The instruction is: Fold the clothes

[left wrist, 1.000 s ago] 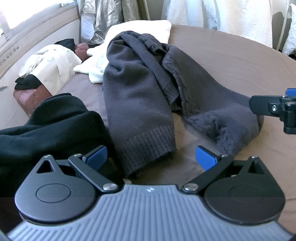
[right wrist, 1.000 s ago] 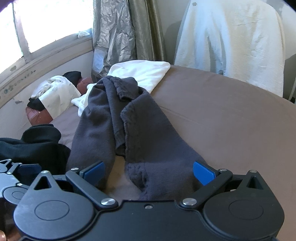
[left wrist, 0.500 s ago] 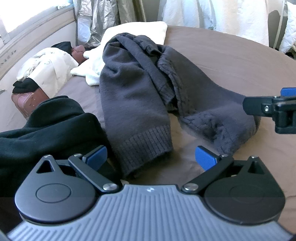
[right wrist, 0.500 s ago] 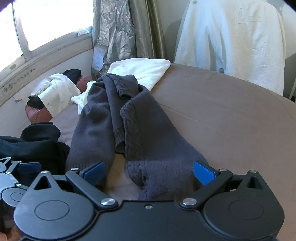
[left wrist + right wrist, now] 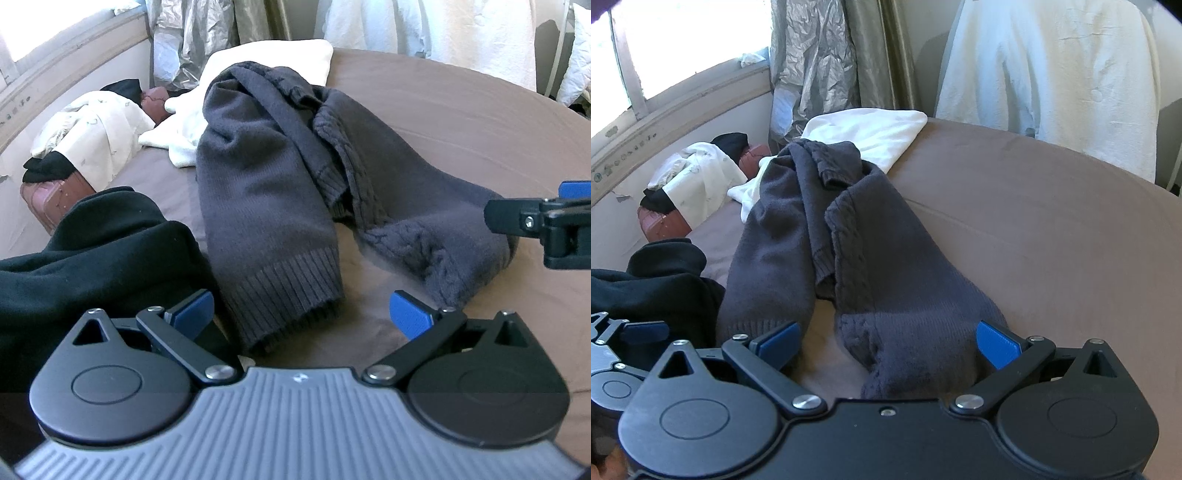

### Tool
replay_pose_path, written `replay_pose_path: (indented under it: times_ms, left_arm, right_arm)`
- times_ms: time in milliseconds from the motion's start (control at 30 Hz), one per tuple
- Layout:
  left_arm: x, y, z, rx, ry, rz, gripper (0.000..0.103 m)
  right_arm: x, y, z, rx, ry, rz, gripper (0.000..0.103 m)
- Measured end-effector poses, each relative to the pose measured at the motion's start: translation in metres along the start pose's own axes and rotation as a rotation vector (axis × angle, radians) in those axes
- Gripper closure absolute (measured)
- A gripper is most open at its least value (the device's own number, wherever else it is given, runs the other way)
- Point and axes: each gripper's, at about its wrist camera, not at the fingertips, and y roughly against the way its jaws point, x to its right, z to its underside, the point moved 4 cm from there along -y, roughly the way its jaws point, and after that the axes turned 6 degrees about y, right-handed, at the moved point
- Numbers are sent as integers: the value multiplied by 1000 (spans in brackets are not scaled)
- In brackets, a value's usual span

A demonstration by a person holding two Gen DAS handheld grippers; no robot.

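Black garment (image 5: 92,254) lies bunched just left of the left gripper (image 5: 301,314). Left gripper: jaws spread wide, holding nothing, with the ribbed cuff of the grey sweater (image 5: 266,192) directly ahead between its 2 fingers. The sweater is crumpled on the brown bedcover (image 5: 461,122). Right gripper (image 5: 888,341): jaws likewise spread, empty, the sweater's knitted end lying between its fingers. White cloth (image 5: 871,133) lies beyond, partly under the sweater.
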Motion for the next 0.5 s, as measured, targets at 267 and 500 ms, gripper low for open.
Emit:
replay_pose_path:
  times_ms: [267,500]
  left_arm:
    - [0,-2,2,-2,-2,-10,0]
    - [-4,-9,3,33,-16,33,0]
  right_arm:
    - [0,-2,1,-7,-4,1,0]
    - [10,-12,9,60,-111,-112,0]
